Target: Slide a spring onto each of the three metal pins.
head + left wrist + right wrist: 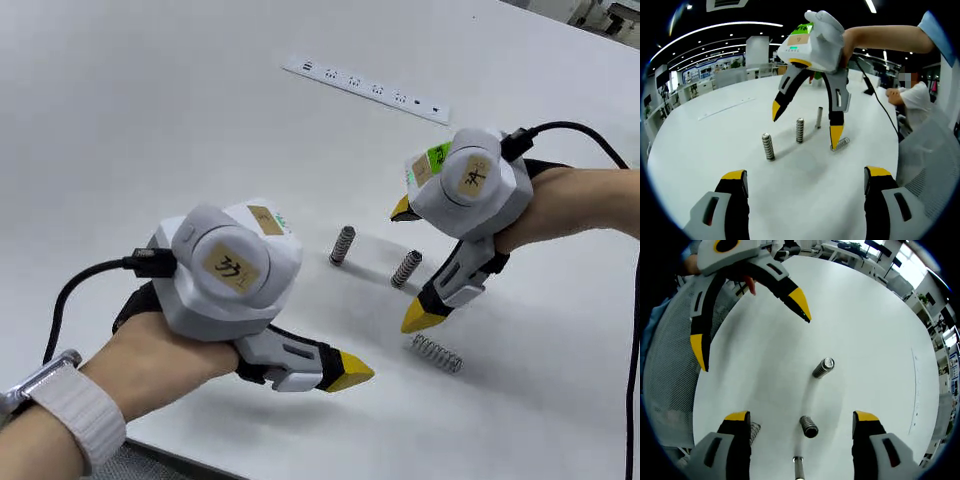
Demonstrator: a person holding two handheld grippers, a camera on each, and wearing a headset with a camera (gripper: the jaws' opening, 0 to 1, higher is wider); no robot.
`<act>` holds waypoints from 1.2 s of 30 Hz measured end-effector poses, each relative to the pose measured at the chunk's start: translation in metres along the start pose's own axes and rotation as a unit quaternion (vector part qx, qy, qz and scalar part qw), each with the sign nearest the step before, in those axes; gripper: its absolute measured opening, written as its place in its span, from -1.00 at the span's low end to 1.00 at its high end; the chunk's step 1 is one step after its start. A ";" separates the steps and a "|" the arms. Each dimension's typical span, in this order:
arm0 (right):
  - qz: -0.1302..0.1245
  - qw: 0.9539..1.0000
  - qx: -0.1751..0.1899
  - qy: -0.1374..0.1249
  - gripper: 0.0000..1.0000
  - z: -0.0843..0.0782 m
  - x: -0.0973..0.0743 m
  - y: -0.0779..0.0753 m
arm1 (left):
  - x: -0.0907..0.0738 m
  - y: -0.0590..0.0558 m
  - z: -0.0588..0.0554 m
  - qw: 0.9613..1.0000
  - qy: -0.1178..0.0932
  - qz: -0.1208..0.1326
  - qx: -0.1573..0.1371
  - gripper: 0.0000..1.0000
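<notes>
Two metal pins stand on the white table [150, 120] with springs on them: one sprung pin [342, 245] to the left, another sprung pin [406, 268] beside it. In the left gripper view a bare pin [819, 117] stands behind them. A loose spring [437, 353] lies flat on the table. My right gripper [801, 416] hangs open over the pins, one yellow fingertip [836, 136] close beside the loose spring [841, 144]. My left gripper [805, 173] is open and holds nothing, nearer the table's front edge.
A white power strip [365, 88] lies at the far side of the table. The table's front edge [200, 455] runs just under my left hand. A person [912, 95] sits at the table's far side, and a mesh chair [670, 365] stands beside it.
</notes>
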State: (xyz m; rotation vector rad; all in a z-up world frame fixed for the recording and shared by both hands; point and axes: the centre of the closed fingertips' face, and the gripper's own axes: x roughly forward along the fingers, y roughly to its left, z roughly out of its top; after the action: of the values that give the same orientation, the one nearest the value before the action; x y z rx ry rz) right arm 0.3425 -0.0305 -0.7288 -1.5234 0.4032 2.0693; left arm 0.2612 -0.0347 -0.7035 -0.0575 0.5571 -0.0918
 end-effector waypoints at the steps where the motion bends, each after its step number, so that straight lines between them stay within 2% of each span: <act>1: -0.004 1.000 0.007 -0.008 0.73 0.001 -0.002 0.001 | 0.001 0.001 -0.001 1.000 0.001 0.000 0.000 0.97; 5: -0.016 0.998 0.037 -0.046 0.86 0.005 -0.009 0.009 | 0.000 0.003 -0.003 1.000 0.002 0.002 0.003 0.96; 7: -0.020 0.997 0.048 -0.062 0.90 0.003 -0.012 0.015 | -0.001 0.003 -0.003 1.000 0.000 0.000 -0.005 0.96; 9: -0.023 0.996 0.053 -0.067 0.91 0.000 -0.015 0.021 | -0.002 0.004 -0.004 1.000 0.001 0.000 -0.006 0.94; 11: -0.034 0.993 0.071 -0.082 0.99 -0.004 -0.017 0.024 | -0.003 0.007 -0.003 1.000 -0.003 0.006 -0.001 0.93; 16: -0.071 0.985 0.107 -0.112 0.98 -0.015 -0.027 0.030 | -0.005 0.011 -0.002 1.000 -0.008 0.011 -0.015 0.95; 17: -0.096 0.981 0.117 -0.120 0.98 -0.018 -0.030 0.027 | -0.005 0.012 -0.002 1.000 -0.009 0.013 -0.018 0.94; 18: -0.110 0.978 0.115 -0.134 0.98 -0.019 -0.033 0.024 | -0.006 0.013 -0.001 1.000 -0.012 0.013 -0.019 0.94; 19: -0.116 0.975 0.121 -0.147 0.98 -0.020 -0.035 0.025 | -0.006 0.013 0.000 1.000 -0.017 0.012 -0.023 0.94; 21: -0.130 0.966 0.156 -0.163 0.98 -0.026 -0.040 0.029 | -0.007 0.014 0.002 0.999 -0.020 0.014 -0.032 0.95; 25: -0.158 0.951 0.184 -0.193 0.98 -0.031 -0.052 0.037 | -0.008 0.018 0.002 0.999 -0.020 0.018 -0.033 0.95; 29: -0.172 0.944 0.199 -0.201 0.98 -0.042 -0.058 0.045 | -0.009 0.016 0.003 0.999 -0.017 0.018 -0.030 0.94; 30: -0.180 0.939 0.207 -0.205 0.98 -0.045 -0.061 0.047 | -0.009 0.017 0.002 0.999 -0.016 0.017 -0.028 0.94; 36: -0.199 0.922 0.248 -0.220 0.98 -0.065 -0.069 0.058 | -0.011 0.017 0.003 1.000 -0.011 0.015 -0.020 0.94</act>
State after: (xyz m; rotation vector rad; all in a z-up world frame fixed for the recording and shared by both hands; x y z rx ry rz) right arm 0.3754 -0.1290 -0.6889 -0.7394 0.3680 1.7380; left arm 0.2549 -0.0164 -0.6968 -0.0884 0.5383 -0.0506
